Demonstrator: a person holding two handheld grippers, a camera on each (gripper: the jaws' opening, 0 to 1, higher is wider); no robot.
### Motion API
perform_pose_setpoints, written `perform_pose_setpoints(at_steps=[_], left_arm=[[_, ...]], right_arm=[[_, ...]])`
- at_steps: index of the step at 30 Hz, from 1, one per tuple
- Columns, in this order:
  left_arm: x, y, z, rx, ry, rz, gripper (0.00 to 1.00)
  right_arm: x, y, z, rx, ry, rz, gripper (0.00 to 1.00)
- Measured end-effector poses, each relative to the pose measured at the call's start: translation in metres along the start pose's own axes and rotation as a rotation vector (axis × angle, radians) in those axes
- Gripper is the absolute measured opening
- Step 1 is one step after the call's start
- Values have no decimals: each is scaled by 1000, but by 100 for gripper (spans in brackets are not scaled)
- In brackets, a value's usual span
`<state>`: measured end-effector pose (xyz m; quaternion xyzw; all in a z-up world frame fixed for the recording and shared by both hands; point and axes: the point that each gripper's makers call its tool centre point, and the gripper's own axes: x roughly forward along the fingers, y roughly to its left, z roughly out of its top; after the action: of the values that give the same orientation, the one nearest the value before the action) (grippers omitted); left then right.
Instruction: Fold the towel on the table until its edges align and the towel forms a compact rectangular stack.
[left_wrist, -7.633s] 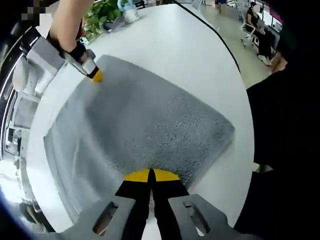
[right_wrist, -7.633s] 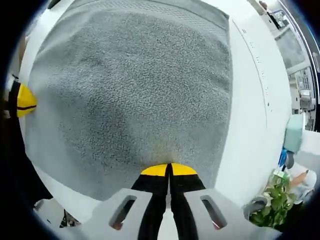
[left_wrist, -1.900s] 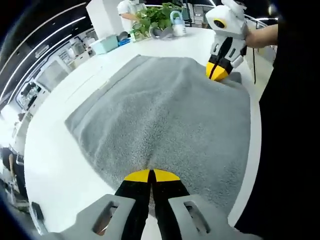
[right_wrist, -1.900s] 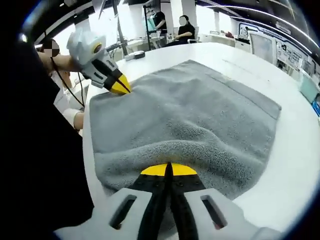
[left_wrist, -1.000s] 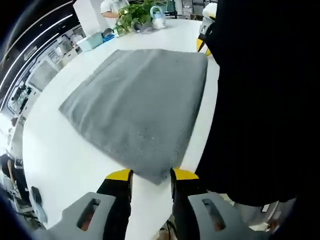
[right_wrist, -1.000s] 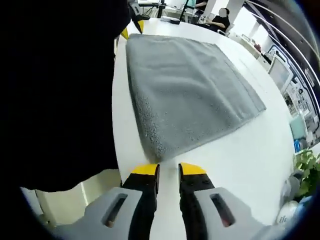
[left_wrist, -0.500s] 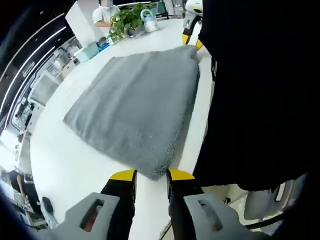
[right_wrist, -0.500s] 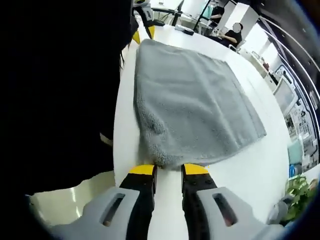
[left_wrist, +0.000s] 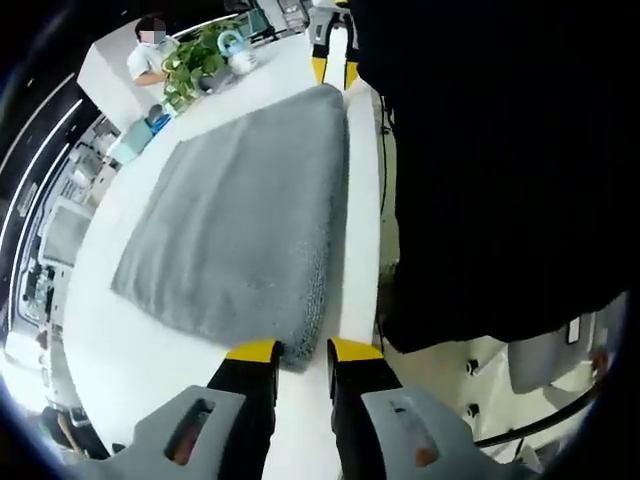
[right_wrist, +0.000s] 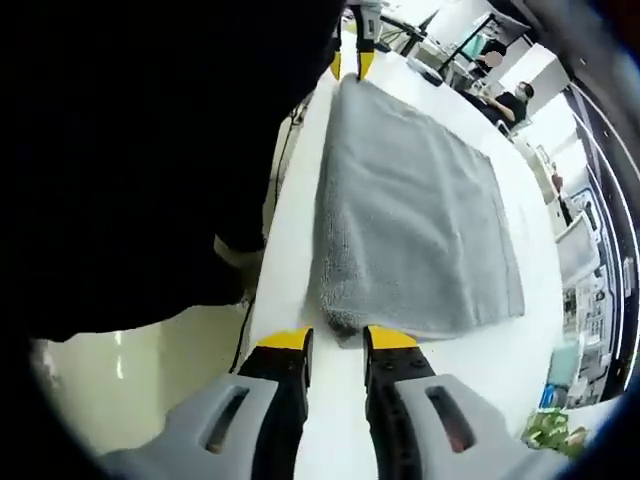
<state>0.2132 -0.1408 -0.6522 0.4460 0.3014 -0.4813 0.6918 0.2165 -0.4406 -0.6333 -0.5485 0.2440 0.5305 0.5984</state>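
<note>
The left hand-held gripper (left_wrist: 297, 350) stands open, its 2 jaws astride the near corner of the grey terry towel (left_wrist: 240, 215) lying folded on the white surface (left_wrist: 150, 340); the right hand-held gripper (right_wrist: 337, 341) likewise open at the other corner — pinching only 1 layer would skew the fold.
</note>
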Motion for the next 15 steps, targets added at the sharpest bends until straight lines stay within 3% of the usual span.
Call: perform_pose_setpoints(at_steps=[3,7,12,15], left_arm=[[2,-3,-2,5,8,-16,18],[2,-3,-4,12,14,-21,16],[2,-5,-5,-8,18,-31,14],[1,-8,1,-12,22,-40,13]], right_arm=[[-4,-2,4,-9,-9,-11,19],[-7,-1,4,-110,-35,-30,19],[14,22,-4,-163,-25,86,15],[21,26,-13,-148,0,99,12]])
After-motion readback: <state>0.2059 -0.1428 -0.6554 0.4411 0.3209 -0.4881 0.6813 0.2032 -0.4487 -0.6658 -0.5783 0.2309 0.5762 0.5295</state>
